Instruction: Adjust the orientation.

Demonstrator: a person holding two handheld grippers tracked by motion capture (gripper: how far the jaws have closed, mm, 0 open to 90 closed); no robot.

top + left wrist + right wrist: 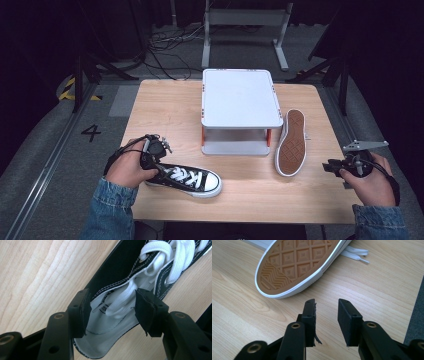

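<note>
A black low-top sneaker with white laces lies near the table's front left, toe pointing right. My left gripper is at its heel. In the left gripper view the jaws of my left gripper straddle the sneaker's collar, pads pressed against both sides, white lining between them. The second sneaker rests on its side right of the middle, tan sole facing up. My right gripper hovers at the table's right edge. In its own view the right gripper is open with nothing between the jaws, just short of that sole.
A white two-level stand with orange posts sits at the back middle of the wooden table, close beside the sole-up sneaker. A loose white lace trails from that sneaker. Cables and a metal frame lie on the floor beyond.
</note>
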